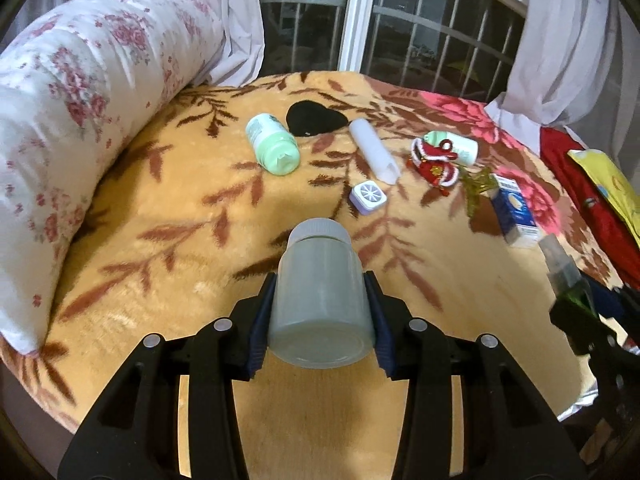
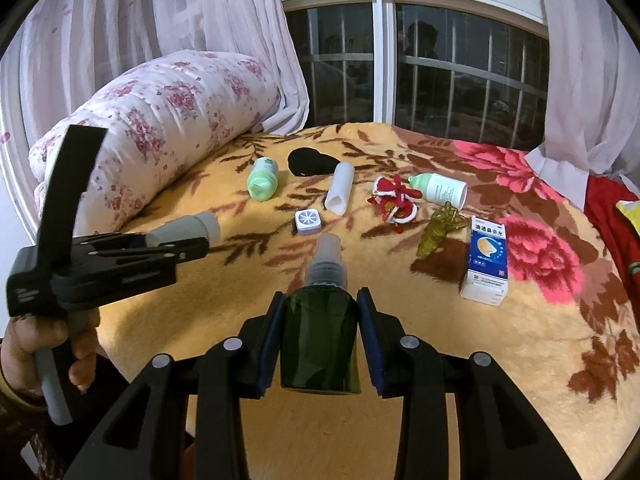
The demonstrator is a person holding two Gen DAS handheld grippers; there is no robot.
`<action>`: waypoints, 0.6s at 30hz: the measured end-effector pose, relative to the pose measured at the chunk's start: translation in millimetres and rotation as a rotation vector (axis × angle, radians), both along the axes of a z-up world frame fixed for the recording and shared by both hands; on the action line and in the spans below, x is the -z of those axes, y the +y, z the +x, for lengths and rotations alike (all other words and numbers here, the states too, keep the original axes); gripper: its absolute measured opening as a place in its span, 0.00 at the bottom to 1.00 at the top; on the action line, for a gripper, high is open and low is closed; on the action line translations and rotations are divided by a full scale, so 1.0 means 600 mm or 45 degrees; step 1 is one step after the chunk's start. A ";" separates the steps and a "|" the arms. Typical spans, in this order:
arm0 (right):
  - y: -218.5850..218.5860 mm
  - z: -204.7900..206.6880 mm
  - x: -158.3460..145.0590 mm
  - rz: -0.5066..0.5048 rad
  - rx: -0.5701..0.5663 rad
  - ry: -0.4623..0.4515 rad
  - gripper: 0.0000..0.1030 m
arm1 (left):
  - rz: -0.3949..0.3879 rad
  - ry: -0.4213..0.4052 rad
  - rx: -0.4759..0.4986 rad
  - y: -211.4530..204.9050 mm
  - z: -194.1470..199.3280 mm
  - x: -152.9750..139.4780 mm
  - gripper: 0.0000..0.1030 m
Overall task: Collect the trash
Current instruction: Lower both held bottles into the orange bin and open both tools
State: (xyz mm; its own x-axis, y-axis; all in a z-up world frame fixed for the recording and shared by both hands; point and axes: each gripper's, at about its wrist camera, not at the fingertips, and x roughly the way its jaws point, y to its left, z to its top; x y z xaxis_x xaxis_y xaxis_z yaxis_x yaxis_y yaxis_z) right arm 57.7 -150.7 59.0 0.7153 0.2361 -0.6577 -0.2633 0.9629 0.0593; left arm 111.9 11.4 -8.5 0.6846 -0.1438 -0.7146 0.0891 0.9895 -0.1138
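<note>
My left gripper (image 1: 320,280) is shut on a pale grey plastic jar (image 1: 320,292), cap pointing away, held above the bed blanket (image 1: 160,208). My right gripper (image 2: 320,294) is shut on a dark green spray bottle (image 2: 320,340) with a clear nozzle cap. In the right wrist view a hand holds the left gripper (image 2: 180,248) and its jar (image 2: 188,230) at the left. Further out on the blanket lie a green bottle (image 1: 274,148), a white tube (image 1: 374,150), a small square white case (image 1: 368,196), a white bottle (image 2: 440,188) and a blue-and-white box (image 2: 486,260).
A floral bolster pillow (image 1: 80,100) lines the bed's left side. A black heart-shaped pad (image 1: 314,118), a red ornament (image 1: 434,160) and a golden carrot-shaped trinket (image 2: 436,232) also lie on the blanket. Red cloth (image 1: 580,184) covers the right edge. Curtains and a barred window stand behind.
</note>
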 end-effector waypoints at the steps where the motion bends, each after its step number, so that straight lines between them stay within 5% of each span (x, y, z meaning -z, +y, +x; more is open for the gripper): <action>1: 0.000 -0.005 -0.003 0.001 -0.001 -0.005 0.35 | 0.002 -0.008 0.006 0.001 -0.008 -0.004 0.40; 10: 0.030 -0.099 -0.004 -0.026 -0.139 0.020 0.35 | 0.023 0.009 0.182 -0.004 -0.127 -0.020 0.40; 18: 0.072 -0.199 0.108 -0.032 -0.306 0.313 0.35 | 0.046 0.247 0.350 -0.009 -0.233 0.070 0.40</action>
